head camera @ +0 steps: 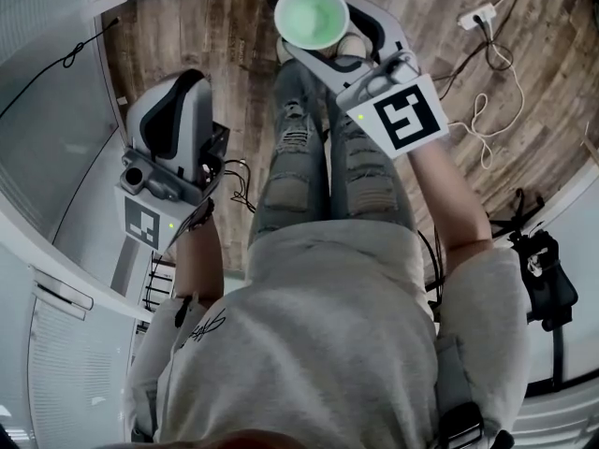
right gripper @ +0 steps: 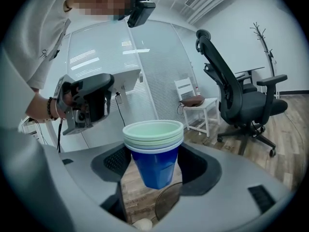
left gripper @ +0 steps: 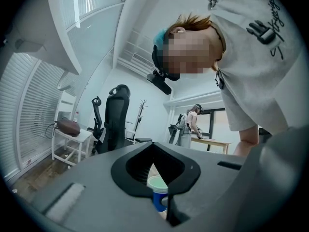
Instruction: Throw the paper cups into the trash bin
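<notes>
A stack of paper cups, blue outside and pale green inside, is upright between the jaws of my right gripper, which is shut on it above the wooden floor in front of the person's legs. In the right gripper view the cups fill the gap of the right gripper. A dark round rim shows on the floor below them; I cannot tell whether it is the bin. My left gripper hangs lower left, jaws together and empty. Through the slit of the left gripper the cups show.
A black office chair and a white side table with a brown bag stand on the wooden floor. A power strip and white cables lie to the right. Glass walls run along the left. Another person stands at a far desk.
</notes>
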Available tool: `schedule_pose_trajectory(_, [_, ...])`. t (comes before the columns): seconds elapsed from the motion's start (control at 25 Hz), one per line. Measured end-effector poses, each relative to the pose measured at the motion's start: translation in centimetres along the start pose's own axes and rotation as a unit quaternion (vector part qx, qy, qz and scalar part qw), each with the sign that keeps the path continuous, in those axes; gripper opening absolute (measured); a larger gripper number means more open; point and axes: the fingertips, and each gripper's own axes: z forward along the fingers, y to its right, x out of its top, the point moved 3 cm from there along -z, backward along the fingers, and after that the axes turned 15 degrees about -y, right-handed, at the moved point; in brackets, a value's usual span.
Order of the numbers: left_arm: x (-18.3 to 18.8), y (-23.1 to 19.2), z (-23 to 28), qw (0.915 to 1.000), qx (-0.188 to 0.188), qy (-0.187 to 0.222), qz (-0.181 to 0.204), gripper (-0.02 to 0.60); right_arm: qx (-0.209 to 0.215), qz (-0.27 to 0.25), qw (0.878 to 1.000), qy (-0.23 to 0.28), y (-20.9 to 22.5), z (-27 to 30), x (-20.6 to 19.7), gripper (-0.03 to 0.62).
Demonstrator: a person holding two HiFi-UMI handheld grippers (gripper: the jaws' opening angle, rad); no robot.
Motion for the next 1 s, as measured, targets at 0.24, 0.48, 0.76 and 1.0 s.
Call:
schedule_pose_trajectory(0.24, [-1.3, -0.6, 0.1, 0.9999, 0.005, -0.009, -0.007, 0.003, -0.008, -0.003, 1.000, -0.013, 1.5, 2.6, -2.5, 0.302])
schedule_pose_trajectory(0.48, [-2.5, -1.1, 0.2, 0.9997, 0.007, -0.017, -0.014, 0.003, -0.004, -0.005, 1.000, -0.030, 2.2, 5.3, -4.8, 0.302])
schedule_pose_trajectory(0.76, [-3.8, -1.4, 0.1, 0.9995, 0.009, -0.021, -0.024, 0.003, -0.011, 0.006, 1.000, -0.026, 3.0, 8.3, -7.8, 0.302])
schedule_pose_trajectory(1.0, [-5.0, -1.8, 0.0, 0.9990, 0.011, -0.032, -0.031, 0.003, -0.013, 0.031, 0.998, -0.043, 4.0, 10.3, -10.4, 0.302])
